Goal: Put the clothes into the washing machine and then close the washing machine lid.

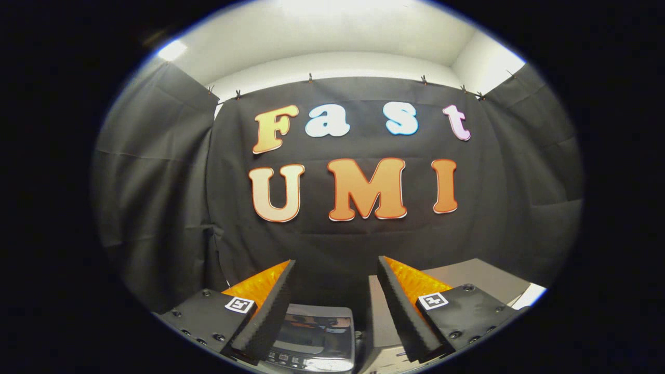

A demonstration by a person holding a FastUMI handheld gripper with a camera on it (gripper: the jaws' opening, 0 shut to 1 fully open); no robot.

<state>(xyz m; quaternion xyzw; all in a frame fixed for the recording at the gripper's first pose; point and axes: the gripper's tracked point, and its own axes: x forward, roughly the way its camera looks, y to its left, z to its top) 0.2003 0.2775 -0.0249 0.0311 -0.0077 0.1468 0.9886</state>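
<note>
My gripper (336,267) is open, its two fingers spread wide with nothing between them, and it is raised and pointed at the booth's black cloth wall. Low between the fingers I see the top of the washing machine (314,332): a glossy grey lid with a strip of control buttons along its near edge. The lid looks down flat. Clothes are hidden from here.
A pale grey table surface (467,275) runs beyond the right finger, next to the machine. Black cloth walls close in at the back and on both sides, with a white ceiling above.
</note>
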